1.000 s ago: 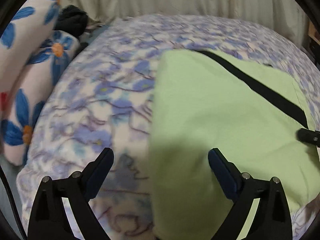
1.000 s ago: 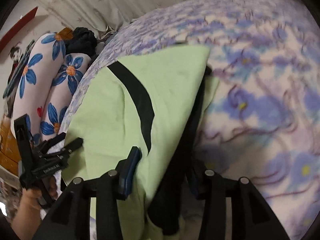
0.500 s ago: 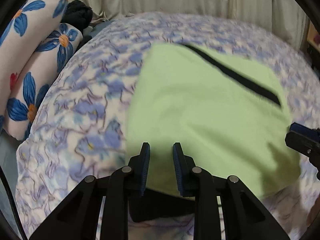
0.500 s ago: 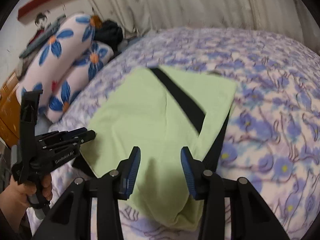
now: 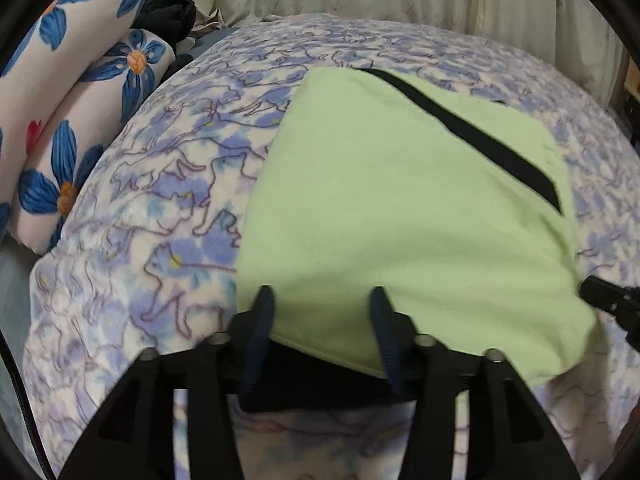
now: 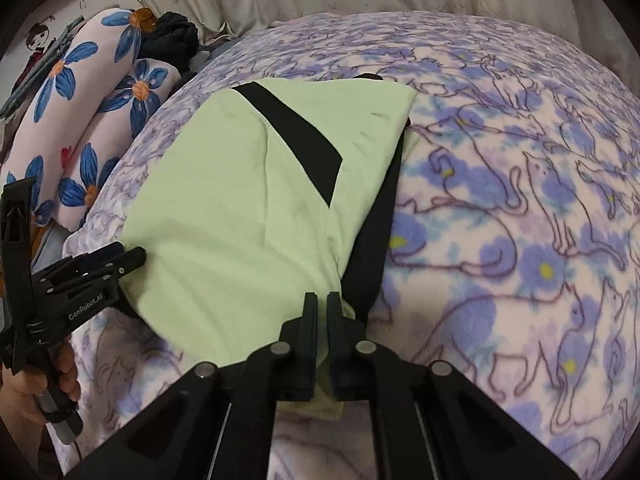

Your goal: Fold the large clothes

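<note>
Green garment (image 6: 224, 208) soft, light, limp; best taken at near corners; right gripper (image 6: 322, 308) pinched on near hem, left gripper (image 5: 322, 312) opening, astride near edge, not clamped

The left gripper (image 5: 322, 322) points steeply down, its jaws opening, with cloth lying between the fingers but seemingly not pressed. The right gripper (image 6: 322, 312) also angles down, jaws closed tight on a pinch of fabric. A hand (image 6: 38, 384) grips the left tool's handle.
</note>
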Motion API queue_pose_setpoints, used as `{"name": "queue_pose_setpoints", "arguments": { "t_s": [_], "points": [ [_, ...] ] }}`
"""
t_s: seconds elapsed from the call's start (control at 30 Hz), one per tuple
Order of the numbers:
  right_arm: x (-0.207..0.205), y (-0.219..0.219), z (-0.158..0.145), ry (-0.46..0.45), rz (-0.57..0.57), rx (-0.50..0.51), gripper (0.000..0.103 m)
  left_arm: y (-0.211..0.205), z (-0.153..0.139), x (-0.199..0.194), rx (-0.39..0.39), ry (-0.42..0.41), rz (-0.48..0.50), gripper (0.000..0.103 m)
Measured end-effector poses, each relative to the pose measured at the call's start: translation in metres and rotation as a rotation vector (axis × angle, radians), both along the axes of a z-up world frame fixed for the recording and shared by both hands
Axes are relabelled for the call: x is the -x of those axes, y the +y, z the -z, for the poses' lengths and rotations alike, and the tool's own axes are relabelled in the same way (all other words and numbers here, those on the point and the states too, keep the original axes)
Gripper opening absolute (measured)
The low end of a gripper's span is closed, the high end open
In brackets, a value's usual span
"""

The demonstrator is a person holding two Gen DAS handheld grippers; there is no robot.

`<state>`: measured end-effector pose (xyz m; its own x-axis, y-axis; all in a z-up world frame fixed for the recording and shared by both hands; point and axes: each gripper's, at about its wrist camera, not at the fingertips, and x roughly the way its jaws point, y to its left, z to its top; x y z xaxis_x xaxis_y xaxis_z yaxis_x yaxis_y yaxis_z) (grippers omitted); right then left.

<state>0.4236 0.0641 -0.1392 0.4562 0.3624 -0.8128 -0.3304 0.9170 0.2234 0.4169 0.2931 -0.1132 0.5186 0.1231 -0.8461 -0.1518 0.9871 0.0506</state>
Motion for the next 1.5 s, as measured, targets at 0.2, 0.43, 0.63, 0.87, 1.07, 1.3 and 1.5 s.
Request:
{"name": "queue_pose_setpoints", "arguments": {
  "t_s": [0.2, 0.43, 0.63, 0.87, 1.07, 1.3, 1.5],
  "points": [
    [0.029, -0.019, -0.020, -0.006, -0.002, -0.014, 0.005, -0.015, -0.010, 0.028, 0.020, 0.010, -0.008, 0.077],
    [0.069, -0.056, -0.033, -0.009, 0.036, -0.016, 0.006, -0.027, -0.023, 0.077, 0.050, -0.001, -0.025, 0.083],
    [0.114, -0.090, -0.025, 0.009, 0.072, 0.006, 0.007, -0.039, -0.027, 0.125, 0.096, 0.000, -0.031, 0.083],
    [0.172, -0.128, -0.029, -0.026, 0.124, -0.026, 0.027, -0.074, -0.039, 0.183, 0.134, -0.026, -0.008, 0.083],
    [0.220, -0.150, -0.041, -0.076, 0.198, -0.066, 0.046, -0.123, -0.060, 0.228, 0.098, -0.071, 0.064, 0.094],
    [0.263, -0.173, -0.033, -0.060, 0.281, -0.045, 0.051, -0.164, -0.068, 0.268, 0.101, -0.081, 0.072, 0.095],
    [0.293, -0.184, -0.022, -0.017, 0.290, -0.030, 0.053, -0.196, -0.059, 0.298, 0.098, -0.039, 0.082, 0.095]
  ]
}}
